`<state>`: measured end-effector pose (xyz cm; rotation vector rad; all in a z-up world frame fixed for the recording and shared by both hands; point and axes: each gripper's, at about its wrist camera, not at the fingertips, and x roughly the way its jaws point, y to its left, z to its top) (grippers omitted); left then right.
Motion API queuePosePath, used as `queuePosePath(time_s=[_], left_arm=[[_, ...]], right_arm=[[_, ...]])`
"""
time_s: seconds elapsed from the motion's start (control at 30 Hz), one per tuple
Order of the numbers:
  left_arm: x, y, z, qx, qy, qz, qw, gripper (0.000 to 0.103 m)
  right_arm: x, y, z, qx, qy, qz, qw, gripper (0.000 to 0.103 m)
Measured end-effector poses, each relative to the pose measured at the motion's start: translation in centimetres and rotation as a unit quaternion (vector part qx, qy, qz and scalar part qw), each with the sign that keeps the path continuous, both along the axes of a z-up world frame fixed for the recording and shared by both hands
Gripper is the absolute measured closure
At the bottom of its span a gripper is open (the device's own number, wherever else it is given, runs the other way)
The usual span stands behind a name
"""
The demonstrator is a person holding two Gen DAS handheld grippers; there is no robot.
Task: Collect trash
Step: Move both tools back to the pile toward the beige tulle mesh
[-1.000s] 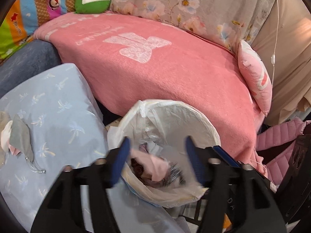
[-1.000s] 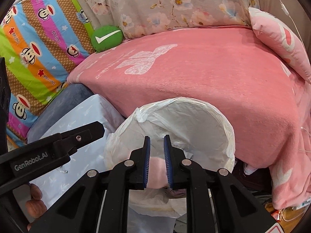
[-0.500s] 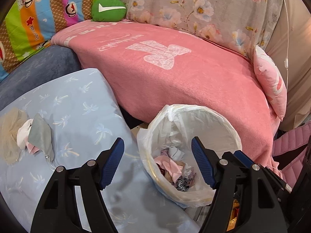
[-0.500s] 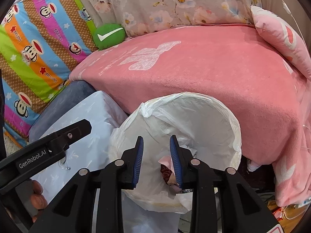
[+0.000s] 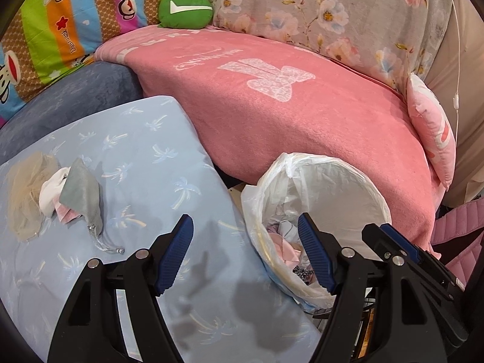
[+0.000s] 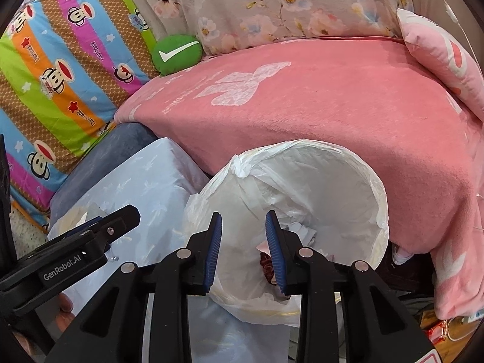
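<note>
A round bin lined with a white plastic bag [image 5: 348, 187] [image 6: 326, 175] stands between the light blue cushion and the pink blanket; crumpled scraps [image 5: 287, 242] [image 6: 266, 263] lie inside. A pile of trash, beige mesh, white and grey cloth bits [image 5: 60, 193], lies on the cushion's left. My left gripper [image 5: 245, 251] is open and empty, above the cushion's edge beside the bin. My right gripper [image 6: 243, 245] is open and empty over the bin's near rim.
The light blue cushion [image 5: 145, 157] fills the left foreground. A pink blanket [image 5: 287, 115] covers the sofa behind the bin, with a pink pillow [image 5: 432, 133] at right, a green round cushion [image 5: 184, 9] and a striped monkey-print cover [image 6: 54, 75] at back left.
My right gripper opened and let the pink scrap fall into the bin. My left gripper drew back leftward from the bin toward the cushion, bringing the trash pile into fuller view.
</note>
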<state>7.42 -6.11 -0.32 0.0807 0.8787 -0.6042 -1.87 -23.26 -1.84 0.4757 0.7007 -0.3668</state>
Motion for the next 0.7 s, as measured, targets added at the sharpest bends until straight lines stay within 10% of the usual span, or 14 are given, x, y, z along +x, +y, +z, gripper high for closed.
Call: queuePosePath(time_s=[0.7], left_arm=[[1.7,3.8,-0.9,-0.006,0.017,0.040,0.9990,0.035]], right_arm=[[1.6,2.2,0.1,-0.013,0.009,0.019,1.000,0.070]])
